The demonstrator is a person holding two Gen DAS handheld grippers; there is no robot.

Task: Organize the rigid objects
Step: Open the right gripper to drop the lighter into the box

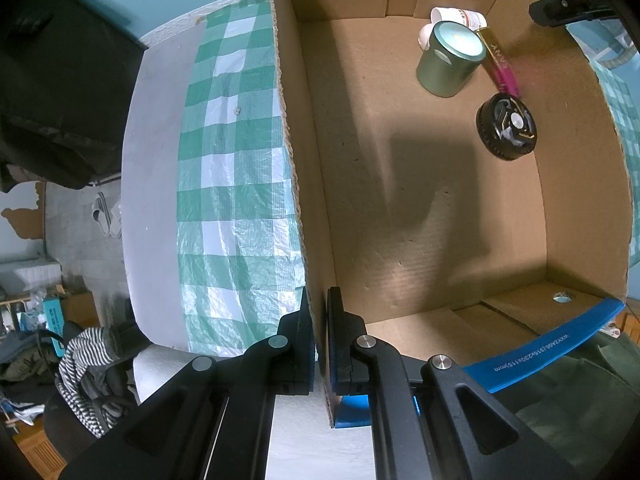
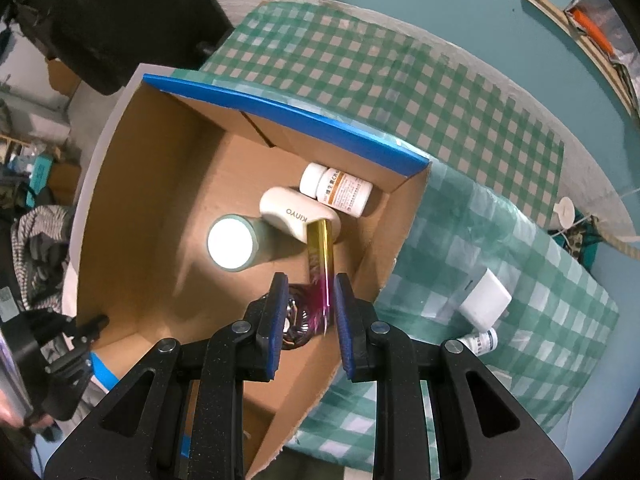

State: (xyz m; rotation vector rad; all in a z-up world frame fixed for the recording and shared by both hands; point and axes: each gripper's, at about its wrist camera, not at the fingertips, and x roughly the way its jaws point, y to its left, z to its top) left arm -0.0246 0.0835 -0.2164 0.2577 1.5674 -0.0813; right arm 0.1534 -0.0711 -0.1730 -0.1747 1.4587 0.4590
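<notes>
An open cardboard box (image 2: 160,200) with blue-taped rims stands on a green checked cloth. My left gripper (image 1: 320,296) points straight down and is shut on the box's left wall (image 1: 288,160). My right gripper (image 2: 310,278) hangs over the box's right side, shut on a slim gold and pink box (image 2: 320,256) that reaches down inside. On the box floor are a green tin (image 2: 232,246), a white Kinyo case (image 2: 296,216), a white pill bottle (image 2: 336,194) and a black round object (image 1: 506,126).
Outside the box, on the checked cloth (image 2: 400,80), lie a white rectangular device (image 2: 484,304), a small white bottle (image 2: 484,340) and a white round cap (image 2: 564,210). A chair with striped clothing (image 1: 84,364) stands beyond the table's edge.
</notes>
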